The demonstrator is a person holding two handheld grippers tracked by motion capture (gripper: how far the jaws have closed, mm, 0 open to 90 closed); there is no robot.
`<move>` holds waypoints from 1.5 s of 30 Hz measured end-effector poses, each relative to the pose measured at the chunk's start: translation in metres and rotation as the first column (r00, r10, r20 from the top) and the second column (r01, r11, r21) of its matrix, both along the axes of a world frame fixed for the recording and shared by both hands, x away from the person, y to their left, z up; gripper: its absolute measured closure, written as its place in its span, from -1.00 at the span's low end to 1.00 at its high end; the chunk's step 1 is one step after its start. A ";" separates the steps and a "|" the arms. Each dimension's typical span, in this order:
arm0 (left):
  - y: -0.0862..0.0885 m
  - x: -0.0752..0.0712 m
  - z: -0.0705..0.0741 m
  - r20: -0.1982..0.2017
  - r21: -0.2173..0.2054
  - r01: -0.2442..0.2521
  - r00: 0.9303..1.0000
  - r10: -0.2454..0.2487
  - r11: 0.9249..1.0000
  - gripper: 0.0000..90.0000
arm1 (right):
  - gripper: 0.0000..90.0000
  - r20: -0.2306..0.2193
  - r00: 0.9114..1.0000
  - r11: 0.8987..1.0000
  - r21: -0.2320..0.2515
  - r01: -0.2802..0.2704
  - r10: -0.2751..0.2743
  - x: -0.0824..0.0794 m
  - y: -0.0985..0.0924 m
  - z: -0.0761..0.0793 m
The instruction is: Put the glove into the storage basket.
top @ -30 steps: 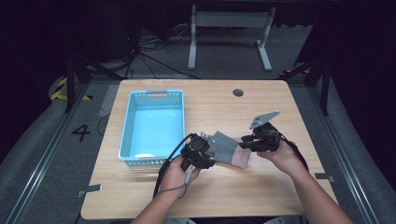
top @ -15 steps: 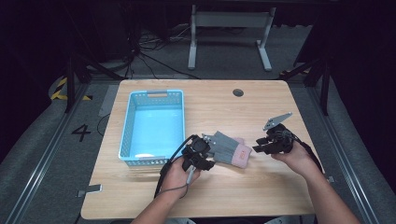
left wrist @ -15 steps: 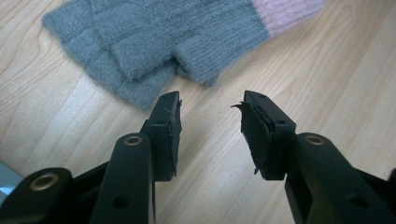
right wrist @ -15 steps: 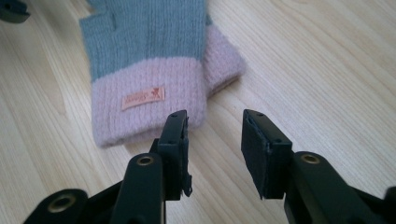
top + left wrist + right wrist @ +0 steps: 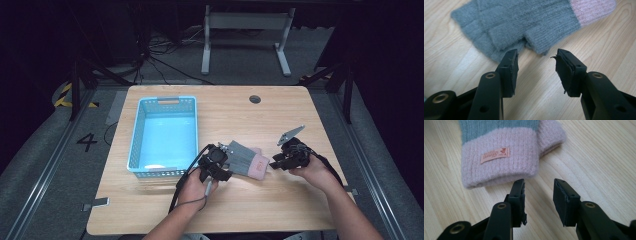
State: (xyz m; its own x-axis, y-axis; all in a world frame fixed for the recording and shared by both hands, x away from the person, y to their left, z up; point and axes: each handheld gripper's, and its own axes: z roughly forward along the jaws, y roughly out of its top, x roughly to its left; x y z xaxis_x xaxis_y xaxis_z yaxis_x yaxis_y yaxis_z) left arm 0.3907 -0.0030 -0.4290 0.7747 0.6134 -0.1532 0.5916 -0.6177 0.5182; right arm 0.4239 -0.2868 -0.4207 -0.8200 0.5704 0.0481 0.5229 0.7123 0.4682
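Count, left to right in the high view: one light blue plastic basket (image 5: 164, 135), one left gripper (image 5: 218, 162), gloves (image 5: 246, 160) in one stack, one right gripper (image 5: 282, 159). All sit on one light wooden table (image 5: 220, 210).

Basket: rectangular, perforated walls, handle slot in the far short wall. Stands at the table's left half, well apart from the right gripper, near the left gripper.

Left gripper: held in the person's left hand (image 5: 192, 186), cable trailing toward the table's near edge. In the left gripper view (image 5: 537, 68) its jaws stand apart, about half wide, and have just been opening; nothing between them but bare wood. The left pad's tip sits at the edge of the gloves' grey fingers (image 5: 524, 30); contact cannot be settled.

Gloves: knitted, grey-green body with ribbed finger part, pale pink cuff. In the right gripper view two cuffs (image 5: 504, 157) show, one lying on the other, so two gloves; the upper cuff carries one small orange-tan label (image 5: 495, 155) with unreadable script. The gloves lie flat mid-table, between the two grippers, fingers toward the left one, cuffs toward the right one.

Right gripper: held in the right hand (image 5: 315, 172), grey plate on top. Its jaws (image 5: 539, 195) stand about half wide, just short of the cuff edge, holding nothing.
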 end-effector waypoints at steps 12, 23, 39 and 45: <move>-0.015 0.003 -0.007 -0.009 0.022 0.000 1.000 0.001 1.000 0.22 | 0.48 0.012 0.999 0.999 0.020 -0.032 0.032 -0.001 0.007 -0.001; -0.018 0.003 -0.010 -0.002 0.056 -0.010 1.000 0.010 0.998 0.24 | 0.72 0.015 0.999 0.999 0.010 -0.036 0.036 -0.002 0.012 -0.004; -0.022 -0.002 -0.005 0.024 0.073 0.002 1.000 -0.004 0.997 0.69 | 0.89 0.024 1.000 1.000 0.004 -0.019 0.019 -0.003 0.013 -0.002; -0.019 -0.001 -0.003 0.022 0.060 0.001 1.000 -0.002 0.998 0.39 | 0.90 0.023 1.000 1.000 0.005 -0.019 0.019 -0.003 0.013 -0.001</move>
State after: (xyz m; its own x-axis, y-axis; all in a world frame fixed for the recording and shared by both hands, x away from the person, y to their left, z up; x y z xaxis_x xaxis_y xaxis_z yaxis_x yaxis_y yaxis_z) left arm 0.3892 -0.0223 -0.4325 0.7783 0.6199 -0.0995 0.5797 -0.6486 0.4931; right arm 0.4211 -0.2738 -0.4219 -0.8316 0.5545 0.0316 0.4982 0.7196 0.4838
